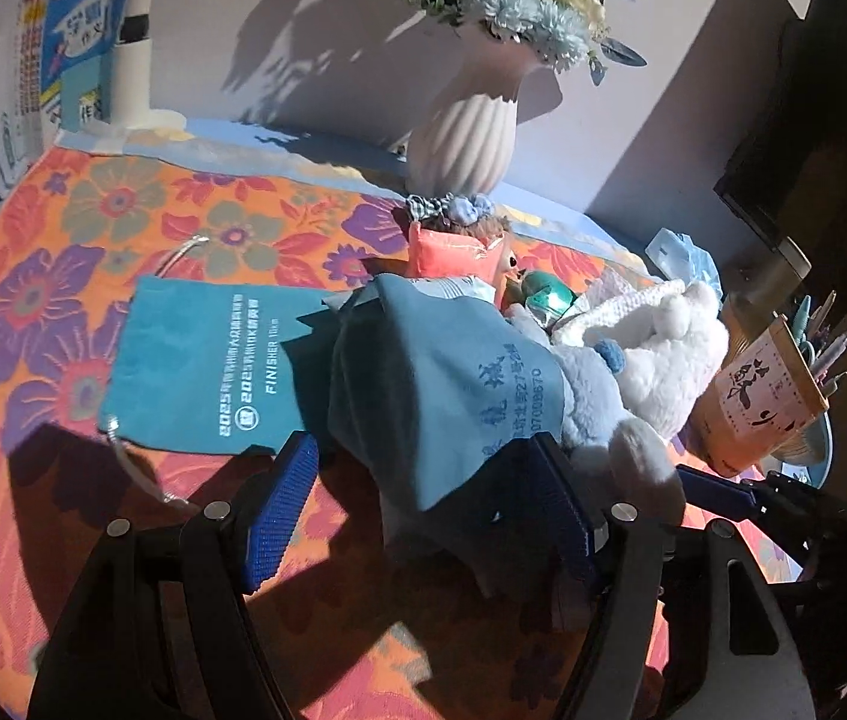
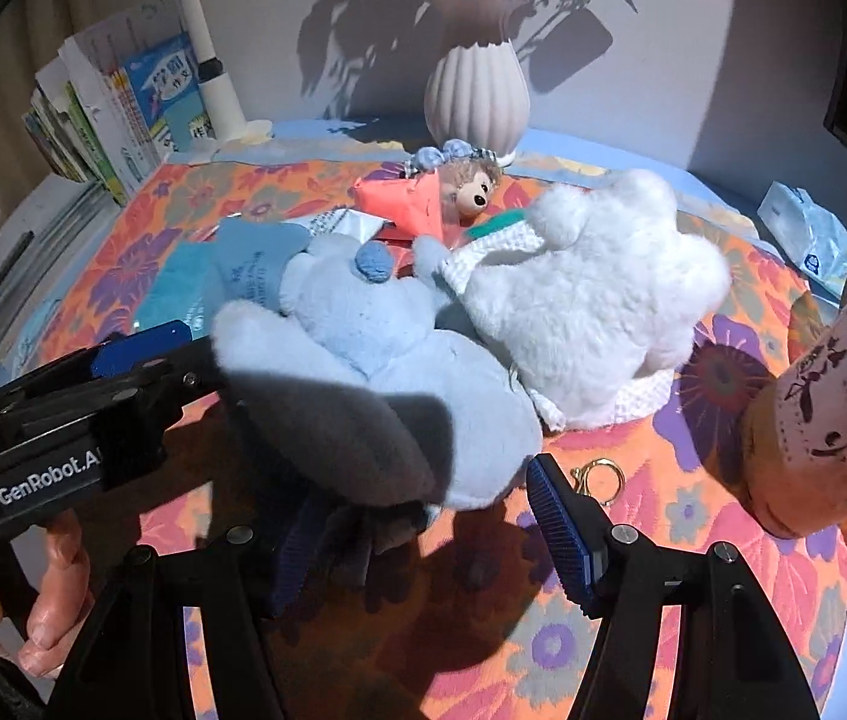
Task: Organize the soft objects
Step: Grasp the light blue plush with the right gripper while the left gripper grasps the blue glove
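My left gripper (image 1: 423,504) is open, its blue pads either side of the lower edge of a grey-blue cloth pouch (image 1: 453,384) that lies draped on the pile. A flat teal pouch (image 1: 207,366) lies left of it. A light blue plush (image 2: 387,384) and a white plush (image 2: 591,300) lie side by side. My right gripper (image 2: 429,516) is open around the near end of the light blue plush. A small hedgehog doll (image 2: 471,186) with an orange packet (image 2: 399,198) lies behind them.
A ribbed white vase (image 1: 459,144) with flowers stands at the back. Books (image 2: 117,114) and a white lamp post (image 2: 213,84) stand at the back left. A pen holder (image 1: 771,396) is at the right, a tissue pack (image 2: 807,234) beyond. A gold clasp (image 2: 597,474) lies on the floral cloth (image 1: 63,276).
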Motion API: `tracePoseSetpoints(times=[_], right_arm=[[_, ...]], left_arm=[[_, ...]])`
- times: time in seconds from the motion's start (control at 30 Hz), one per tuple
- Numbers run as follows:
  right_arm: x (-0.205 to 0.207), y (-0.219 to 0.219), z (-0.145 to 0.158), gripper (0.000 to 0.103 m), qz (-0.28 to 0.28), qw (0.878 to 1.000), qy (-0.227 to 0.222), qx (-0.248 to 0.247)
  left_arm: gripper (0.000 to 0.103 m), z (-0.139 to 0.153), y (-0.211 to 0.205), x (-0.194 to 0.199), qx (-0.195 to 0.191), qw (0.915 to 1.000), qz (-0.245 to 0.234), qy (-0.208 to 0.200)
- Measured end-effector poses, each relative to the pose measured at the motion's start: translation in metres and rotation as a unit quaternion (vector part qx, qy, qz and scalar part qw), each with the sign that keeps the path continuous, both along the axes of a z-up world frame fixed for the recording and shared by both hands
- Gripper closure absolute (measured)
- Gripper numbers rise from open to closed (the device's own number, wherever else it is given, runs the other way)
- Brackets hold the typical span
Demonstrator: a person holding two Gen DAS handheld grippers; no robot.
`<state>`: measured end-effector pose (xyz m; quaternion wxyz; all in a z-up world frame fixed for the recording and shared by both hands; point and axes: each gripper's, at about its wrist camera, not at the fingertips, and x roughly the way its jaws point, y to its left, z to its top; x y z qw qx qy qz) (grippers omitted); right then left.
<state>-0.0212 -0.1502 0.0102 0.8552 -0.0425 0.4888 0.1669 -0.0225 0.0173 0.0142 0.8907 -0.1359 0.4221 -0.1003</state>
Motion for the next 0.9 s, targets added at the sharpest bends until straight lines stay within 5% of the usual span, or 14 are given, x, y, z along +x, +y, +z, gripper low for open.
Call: tracePoseSetpoints(times=[0.1,0.17,0.4,0.9], right_arm=[[0.006,-0.001,-0.003,0.038,-0.007,1.000,-0.001,0.002],[0.008,-0.002,-0.004,0.038,-0.012,1.000,-0.002,0.002],[0.008,-0.005,-0.002,0.045,-0.017,1.000,-0.005,0.019],[-0.035,-0.020,0.045,0.051,-0.014,0.998,-0.053,0.006]], left_arm=[[0.043,-0.004,-0.001,0.003,-0.005,1.0000,-0.005,0.006],[0.059,-0.007,-0.002,0.004,-0.010,0.9998,-0.013,0.010],[0.089,0.002,0.000,-0.007,-0.015,0.9995,-0.021,-0.015],[0.091,0.052,0.048,-0.051,-0.023,0.9961,0.025,-0.081]])
